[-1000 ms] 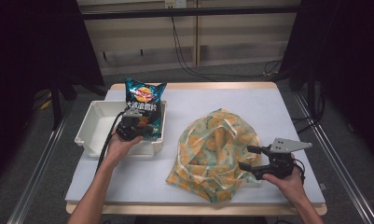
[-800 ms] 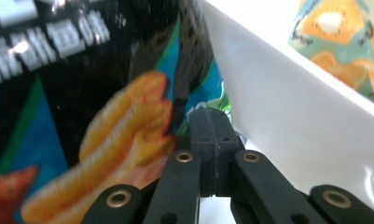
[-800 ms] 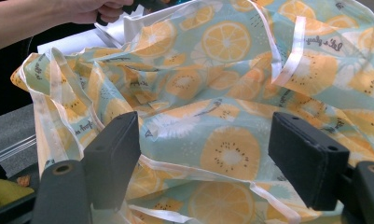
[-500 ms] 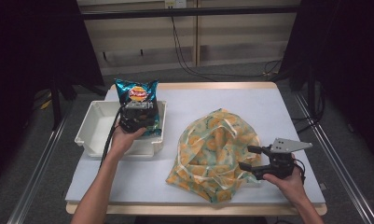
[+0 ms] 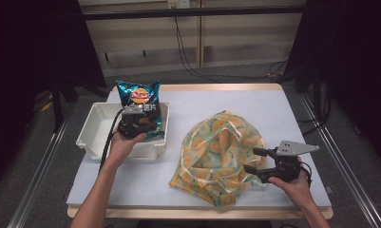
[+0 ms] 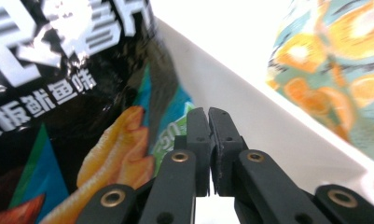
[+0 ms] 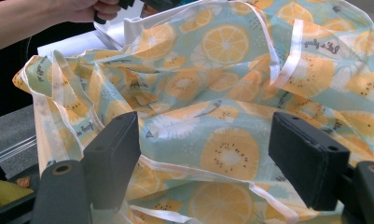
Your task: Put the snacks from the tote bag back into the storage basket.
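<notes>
A dark blue bag of crisps (image 5: 138, 95) stands upright in the white tray (image 5: 95, 126) at the table's left. My left gripper (image 5: 139, 118) is at the bag's lower part. In the left gripper view its jaws (image 6: 208, 112) are pressed together with a hairline slit, having just eased apart slightly, and the bag (image 6: 58, 116) lies against the left jaw. An orange-print fabric bag (image 5: 221, 152) lies crumpled at centre right. My right gripper (image 5: 252, 160) is open at its right edge, and the cloth (image 7: 222, 70) lies just beyond the jaws (image 7: 203, 119).
The tray's white wall (image 6: 268, 130) runs beside my left jaws, with the fabric bag (image 6: 329, 60) beyond it. The white table top (image 5: 254, 102) stretches behind the fabric bag. Metal rails flank the table. The other hand (image 7: 82, 9) shows at the top left of the right gripper view.
The bag of crisps has shifted a little to the left over the tray with my left gripper, which turned in under it. My right gripper has stayed put.
</notes>
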`<state>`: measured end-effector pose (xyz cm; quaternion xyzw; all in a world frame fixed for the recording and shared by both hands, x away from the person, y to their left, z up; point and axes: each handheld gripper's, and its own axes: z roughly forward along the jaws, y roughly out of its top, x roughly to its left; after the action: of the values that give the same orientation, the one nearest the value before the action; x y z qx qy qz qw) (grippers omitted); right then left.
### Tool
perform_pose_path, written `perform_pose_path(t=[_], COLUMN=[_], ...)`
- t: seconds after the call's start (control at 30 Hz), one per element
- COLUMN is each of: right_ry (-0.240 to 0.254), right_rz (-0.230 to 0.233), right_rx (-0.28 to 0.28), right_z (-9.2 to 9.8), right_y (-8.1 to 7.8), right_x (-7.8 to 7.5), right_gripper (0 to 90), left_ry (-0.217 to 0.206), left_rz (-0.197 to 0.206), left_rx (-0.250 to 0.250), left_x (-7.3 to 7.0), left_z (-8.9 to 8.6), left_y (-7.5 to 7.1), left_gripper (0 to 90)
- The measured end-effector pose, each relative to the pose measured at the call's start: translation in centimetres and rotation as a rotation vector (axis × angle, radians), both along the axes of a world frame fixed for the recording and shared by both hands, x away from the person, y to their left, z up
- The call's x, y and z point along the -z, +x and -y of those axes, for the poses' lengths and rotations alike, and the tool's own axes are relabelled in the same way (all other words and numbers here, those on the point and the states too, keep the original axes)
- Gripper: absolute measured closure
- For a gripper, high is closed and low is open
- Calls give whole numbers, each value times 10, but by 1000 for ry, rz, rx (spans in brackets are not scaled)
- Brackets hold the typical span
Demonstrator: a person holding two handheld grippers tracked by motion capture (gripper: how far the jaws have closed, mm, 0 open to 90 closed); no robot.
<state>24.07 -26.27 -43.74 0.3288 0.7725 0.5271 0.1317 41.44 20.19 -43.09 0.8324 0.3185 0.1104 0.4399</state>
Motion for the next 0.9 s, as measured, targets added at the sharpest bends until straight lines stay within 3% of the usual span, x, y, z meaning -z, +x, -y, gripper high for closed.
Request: perform_pose_path(t=[0.1, 0.17, 0.33, 0.43, 0.53, 0.63, 0.7, 0.8, 0.9], right_ry=[3, 2, 6, 6, 8, 9, 10, 12, 8], right_rz=[-1, 1, 3, 8, 9, 12, 13, 16, 15], right_rx=[4, 3, 13, 16, 19, 22, 32, 36, 42], right_z=[0, 0, 1, 1, 2, 3, 4, 5, 6], right_y=[-1, -1, -2, -2, -3, -3, -4, -5, -7], right_x=[0, 0, -1, -1, -2, -3, -4, -5, -6], right_gripper=[246, 246, 246, 246, 246, 246, 246, 247, 246], left_ry=[-11, -43, -65, -65, -92, -71, -84, -66, -80], left_rz=[25, 24, 82, 106, 118, 143, 146, 154, 161], left_rx=[4, 10, 9, -6, -20, -20, -12, -12, -27], left_x=[-5, -8, -15, -17, -19, -20, -20, -20, -18], left_z=[-4, -7, -10, -11, -14, -16, -18, -22, -27], left_y=[-8, -15, -34, -43, -54, -63, -69, -79, -87], left_gripper=[812, 775, 648, 490, 401, 309, 248, 200, 167])
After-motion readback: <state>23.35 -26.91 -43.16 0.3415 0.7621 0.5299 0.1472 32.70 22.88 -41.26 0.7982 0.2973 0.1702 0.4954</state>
